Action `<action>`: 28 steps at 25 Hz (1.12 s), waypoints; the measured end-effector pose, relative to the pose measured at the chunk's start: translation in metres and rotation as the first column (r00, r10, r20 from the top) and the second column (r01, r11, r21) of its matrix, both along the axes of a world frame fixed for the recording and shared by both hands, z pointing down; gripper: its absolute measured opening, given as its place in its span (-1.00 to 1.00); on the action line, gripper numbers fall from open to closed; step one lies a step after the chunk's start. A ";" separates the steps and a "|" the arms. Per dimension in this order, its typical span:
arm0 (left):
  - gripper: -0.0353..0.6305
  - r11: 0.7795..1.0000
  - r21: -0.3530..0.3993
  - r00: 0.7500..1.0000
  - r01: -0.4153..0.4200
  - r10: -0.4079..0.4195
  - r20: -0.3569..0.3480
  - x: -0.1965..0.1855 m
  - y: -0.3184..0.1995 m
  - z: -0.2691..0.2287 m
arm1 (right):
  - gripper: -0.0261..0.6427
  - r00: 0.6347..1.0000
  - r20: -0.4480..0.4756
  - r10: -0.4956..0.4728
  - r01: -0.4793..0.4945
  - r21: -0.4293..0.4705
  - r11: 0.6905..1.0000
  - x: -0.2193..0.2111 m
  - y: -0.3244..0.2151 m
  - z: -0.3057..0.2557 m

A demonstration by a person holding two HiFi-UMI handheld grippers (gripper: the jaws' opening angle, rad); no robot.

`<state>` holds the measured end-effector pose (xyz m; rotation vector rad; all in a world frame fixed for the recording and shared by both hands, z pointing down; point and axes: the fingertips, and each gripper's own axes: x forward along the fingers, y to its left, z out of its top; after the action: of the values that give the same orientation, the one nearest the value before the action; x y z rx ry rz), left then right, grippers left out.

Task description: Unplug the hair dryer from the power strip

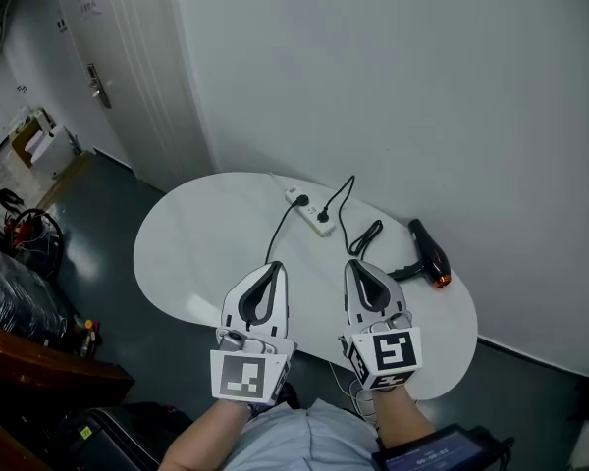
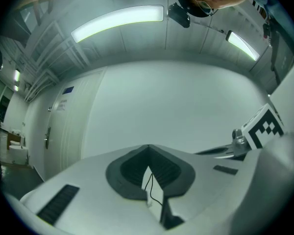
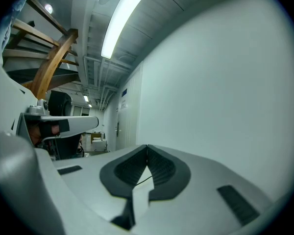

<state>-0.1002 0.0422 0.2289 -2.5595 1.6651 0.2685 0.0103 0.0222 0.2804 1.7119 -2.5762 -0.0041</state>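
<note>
We hold left tongs [image 1: 275,265] and right tongs [image 1: 356,263] pressed together, empty, short of the power strip [image 1: 309,211] — hair dryer [image 1: 429,253] on the surface [image 1: 196,253] right of it, barrel diagonal, orange end toward us

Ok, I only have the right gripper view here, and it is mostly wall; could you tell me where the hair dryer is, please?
Observer: The hair dryer lies on the white table close to the wall, ahead and to the right of the right tool.
Operator: Thanks. Is anything plugged into the strip?
Observer: Yes, two black plugs sit in the power strip, which lies ahead, between the two tools.
Operator: And how is the left tool?
Observer: The left tool is shut with nothing in it, level with the right one and short of the strip.
</note>
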 end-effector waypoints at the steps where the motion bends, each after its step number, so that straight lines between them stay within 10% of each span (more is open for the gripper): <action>1: -0.90 1.000 0.001 1.000 -0.008 0.008 0.008 -0.004 -0.003 0.000 | -0.92 1.000 -0.001 0.010 -0.010 0.004 1.000 -0.003 -0.003 -0.001; 23: -0.90 0.995 -0.081 0.998 -0.065 0.067 0.014 -0.012 -0.082 0.029 | -0.92 0.994 0.009 0.108 -0.107 -0.044 0.993 0.006 -0.084 0.024; 28: -0.90 0.996 -0.064 0.991 -0.063 0.070 0.115 -0.005 -0.109 0.034 | -0.92 0.994 0.021 0.107 -0.105 -0.071 0.992 0.012 -0.109 0.035</action>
<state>-0.1055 -0.0668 0.2624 -2.6214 1.5727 0.0715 0.0228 -0.0872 0.3153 1.8328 -2.4673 0.1107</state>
